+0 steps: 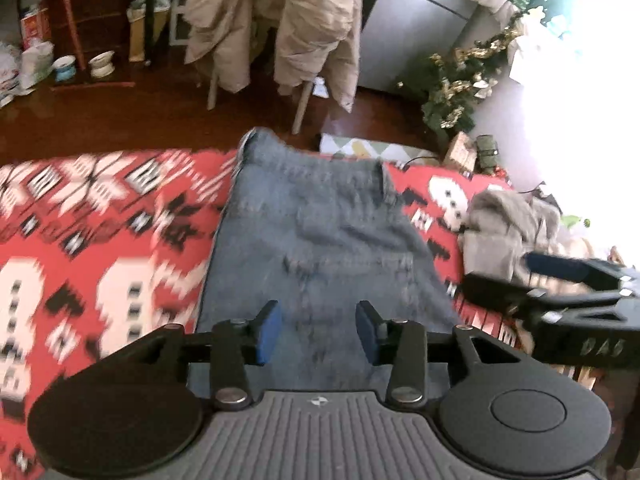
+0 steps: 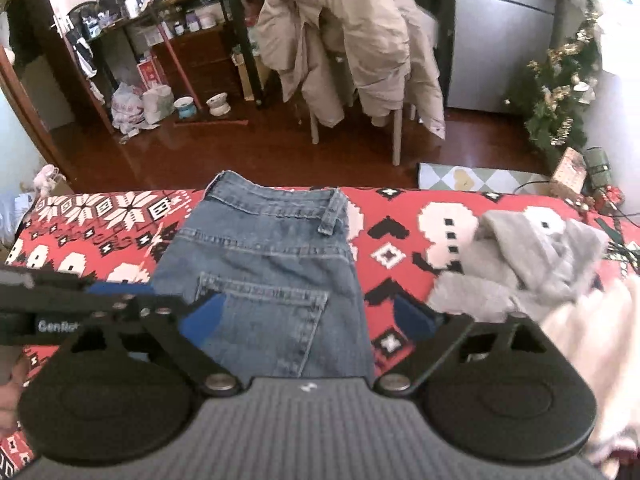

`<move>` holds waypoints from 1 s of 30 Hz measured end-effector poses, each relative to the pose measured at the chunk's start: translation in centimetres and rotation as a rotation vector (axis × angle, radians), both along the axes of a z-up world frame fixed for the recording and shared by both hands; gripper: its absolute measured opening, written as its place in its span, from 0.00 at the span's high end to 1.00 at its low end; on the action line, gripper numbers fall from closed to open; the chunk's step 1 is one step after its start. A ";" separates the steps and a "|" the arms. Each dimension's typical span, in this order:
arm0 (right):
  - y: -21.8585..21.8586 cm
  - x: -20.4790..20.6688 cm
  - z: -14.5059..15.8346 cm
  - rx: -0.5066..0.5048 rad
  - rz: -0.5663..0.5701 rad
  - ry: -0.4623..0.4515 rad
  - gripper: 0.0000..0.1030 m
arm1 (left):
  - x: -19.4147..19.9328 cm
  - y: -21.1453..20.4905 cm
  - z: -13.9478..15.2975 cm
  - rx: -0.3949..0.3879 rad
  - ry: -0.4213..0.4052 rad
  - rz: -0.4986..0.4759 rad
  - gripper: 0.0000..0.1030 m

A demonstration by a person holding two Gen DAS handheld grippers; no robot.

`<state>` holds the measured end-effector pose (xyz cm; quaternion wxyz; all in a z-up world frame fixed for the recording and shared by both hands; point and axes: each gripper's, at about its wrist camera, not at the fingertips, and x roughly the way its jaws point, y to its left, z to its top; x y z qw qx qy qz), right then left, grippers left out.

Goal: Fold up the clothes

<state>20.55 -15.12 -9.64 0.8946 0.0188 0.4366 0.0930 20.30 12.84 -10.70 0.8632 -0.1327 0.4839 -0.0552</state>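
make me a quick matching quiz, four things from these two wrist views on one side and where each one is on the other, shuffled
Things:
1. jeans
2. grey garment
3. beige coat
4. Christmas tree

Places:
A. draped over a chair
B. on the floor, at the right by the wall
C. flat in the middle of the red patterned cover
D. crumpled on the cover, right of the jeans

Pairs: 1-C, 2-D, 3-A, 4-B
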 end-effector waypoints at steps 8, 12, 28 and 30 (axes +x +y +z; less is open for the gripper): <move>0.4 -5.6 1.5 -0.097 0.132 -0.064 0.01 | -5.7 0.7 0.0 -0.001 0.009 0.021 0.64; 0.4 -7.2 1.8 -0.090 0.129 -0.044 0.03 | -7.0 0.8 -0.5 0.016 0.024 0.013 0.78; -0.3 -8.1 -7.1 -0.158 0.035 0.203 1.00 | -10.1 0.1 -5.3 0.030 0.119 -0.074 0.98; -0.9 -8.5 -7.2 -0.162 0.052 0.204 1.00 | -10.1 0.3 -4.7 0.021 0.110 -0.084 0.98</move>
